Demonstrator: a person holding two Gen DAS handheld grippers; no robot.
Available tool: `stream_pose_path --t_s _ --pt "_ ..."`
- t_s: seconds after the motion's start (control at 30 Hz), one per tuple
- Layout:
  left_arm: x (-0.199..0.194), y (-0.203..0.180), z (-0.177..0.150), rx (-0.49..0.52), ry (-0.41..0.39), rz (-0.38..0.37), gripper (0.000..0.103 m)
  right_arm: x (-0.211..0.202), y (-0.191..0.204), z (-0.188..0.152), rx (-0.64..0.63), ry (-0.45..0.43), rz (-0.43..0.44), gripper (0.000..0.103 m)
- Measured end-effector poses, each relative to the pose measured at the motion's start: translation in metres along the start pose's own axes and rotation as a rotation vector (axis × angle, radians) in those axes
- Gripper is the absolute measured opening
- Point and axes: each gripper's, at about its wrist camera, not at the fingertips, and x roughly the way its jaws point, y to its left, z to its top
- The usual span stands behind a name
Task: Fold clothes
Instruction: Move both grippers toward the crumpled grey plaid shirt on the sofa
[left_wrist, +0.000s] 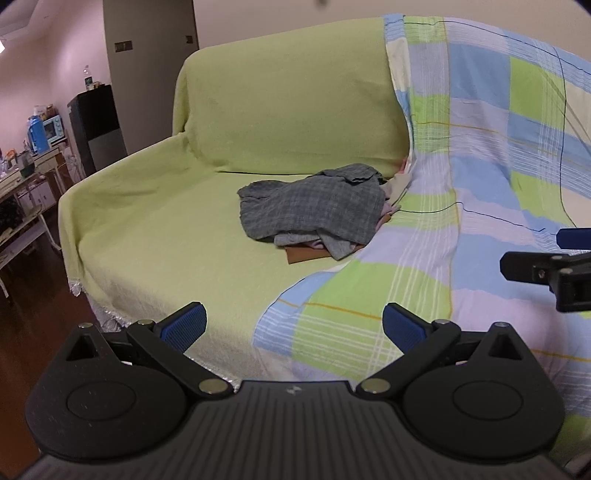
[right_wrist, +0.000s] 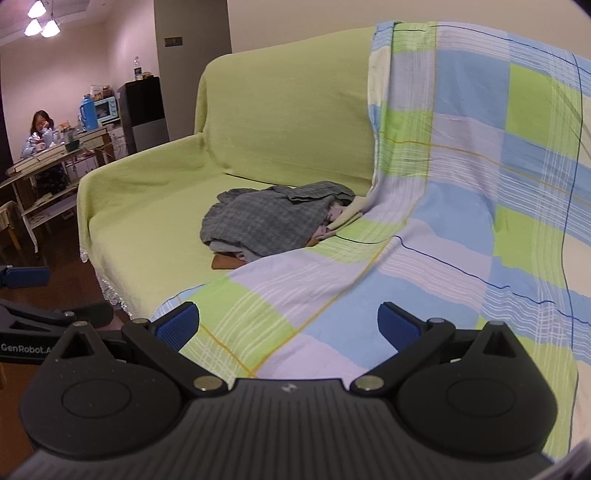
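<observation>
1. Nearest my cameras, the left claw (left_wrist: 294, 325) and the right claw (right_wrist: 288, 323) both stood wide apart and empty, blue pads facing each other with only sofa fabric between them, presumably because no garment had been reached yet.
2. Below them lay the checked blue, green and lilac cotton sheet (right_wrist: 424, 258), draped from backrest to seat edge.
3. I judged the crumpled grey plaid garment (left_wrist: 314, 208) my target; it sat heaped well ahead, on the light green sofa cover (left_wrist: 166, 240), overlapping a flat brown piece (left_wrist: 301, 254).
4. Both claws pointed towards that heap, side by side, suited to taking two edges.
</observation>
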Motion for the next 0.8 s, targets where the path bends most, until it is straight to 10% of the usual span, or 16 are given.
stream_pose_path --t_s 0.8 --pt "0.027 -0.011 0.015 0.070 -0.027 -0.011 0.102 -0.001 -0.004 0.006 -0.014 -0.059 0.054 0.102"
